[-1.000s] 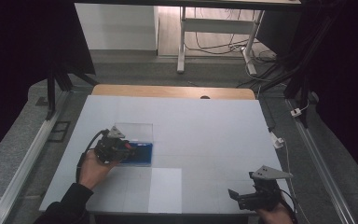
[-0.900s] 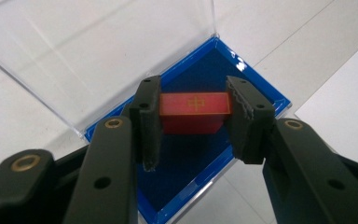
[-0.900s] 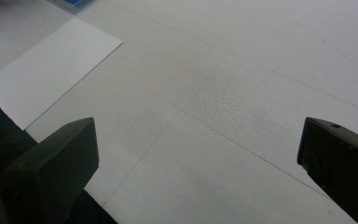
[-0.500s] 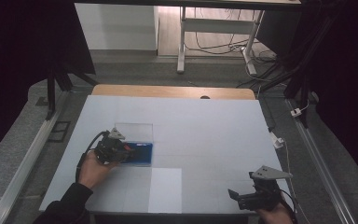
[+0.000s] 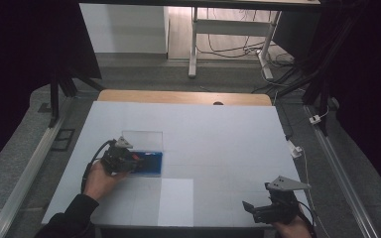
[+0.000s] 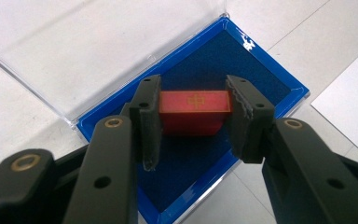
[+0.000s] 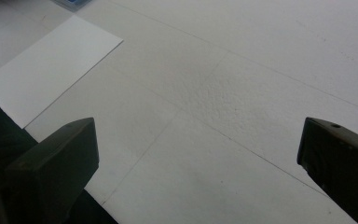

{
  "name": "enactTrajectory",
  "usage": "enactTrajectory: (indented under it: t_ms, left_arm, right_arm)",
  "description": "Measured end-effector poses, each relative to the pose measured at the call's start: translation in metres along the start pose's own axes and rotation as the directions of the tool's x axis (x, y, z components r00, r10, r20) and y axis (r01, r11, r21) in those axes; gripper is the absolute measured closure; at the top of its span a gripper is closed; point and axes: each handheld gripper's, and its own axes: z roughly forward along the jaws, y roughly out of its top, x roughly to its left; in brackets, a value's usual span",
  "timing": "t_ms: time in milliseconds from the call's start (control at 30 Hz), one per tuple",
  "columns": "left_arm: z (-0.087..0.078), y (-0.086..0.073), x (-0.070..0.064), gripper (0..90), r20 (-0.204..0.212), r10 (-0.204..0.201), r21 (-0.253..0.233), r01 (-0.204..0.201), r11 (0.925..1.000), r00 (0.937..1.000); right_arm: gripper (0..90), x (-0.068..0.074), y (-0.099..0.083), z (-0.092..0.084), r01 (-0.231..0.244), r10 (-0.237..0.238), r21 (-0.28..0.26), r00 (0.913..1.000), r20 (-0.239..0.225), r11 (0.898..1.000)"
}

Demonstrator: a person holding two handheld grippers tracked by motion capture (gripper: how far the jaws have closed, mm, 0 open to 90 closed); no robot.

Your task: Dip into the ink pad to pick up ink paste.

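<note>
Scene: a white counter (image 5: 218,134) seen from the high view, with a person's 2 hands, each holding a black two-jaw tool.

Left tool (image 6: 193,119): clamped on a small red rectangular block with a gold emblem on its top face (image 6: 195,111); both ridged pads press its 2 short ends.

Block position: inside the shallow blue felt-lined case (image 6: 261,70), low over the dark blue lining; whether it rests on the lining or hangs just clear of it I cannot tell.

Case: it lies open at the counter's left, its clear plastic lid (image 6: 98,42) folded back flat beside it.

Right tool (image 7: 198,154): jaws wide apart with nothing between them, idle over bare counter near the front right edge, well apart from the case.

Other: a brighter white paper sheet (image 5: 176,201) lies at the front edge (between the 2 hands).

Change: across the 3 high views almost nothing differs; the left hand sits at the case and the right hand has not shifted.

Meaning: the grip looks settled, so the work seems to sit at the point of either lifting the block out or releasing it into the lining.
</note>
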Motion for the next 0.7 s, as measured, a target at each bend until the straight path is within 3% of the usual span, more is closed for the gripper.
enactTrajectory:
  t_ms: [167, 267, 433, 567, 700]
  left_arm:
    - [0.001, 0.001, -0.010, 58.7, -0.060, 0.046, 0.011, -0.046, 0.9989, 0.9972]
    - [0.001, 0.001, -0.013, 58.7, -0.074, 0.056, 0.013, -0.055, 0.9984, 0.9957]
    - [0.000, -0.001, -0.003, 58.7, -0.015, 0.005, -0.001, -0.005, 1.0000, 0.9999]
    - [0.000, -0.003, 0.005, 58.7, 0.027, -0.036, -0.011, 0.037, 0.9993, 0.9990]
    - [0.000, -0.003, 0.003, 58.8, 0.022, -0.037, -0.012, 0.037, 0.9992, 0.9991]
  right_arm:
    - [0.0, 0.000, 0.000, 0.000, 0.002, -0.002, 0.004, 1.0000, 0.001, 1.000]
    - [0.0, 0.000, 0.000, 0.000, 0.002, -0.002, 0.005, 1.0000, 0.001, 1.000]
    - [0.0, 0.000, 0.000, 0.000, 0.003, -0.003, 0.004, 1.0000, 0.001, 1.000]
    - [0.0, 0.000, 0.000, 0.000, -0.005, 0.005, -0.003, 1.0000, 0.000, 1.000]
    - [0.0, 0.000, 0.000, 0.000, -0.008, 0.008, -0.005, 1.0000, -0.001, 1.000]
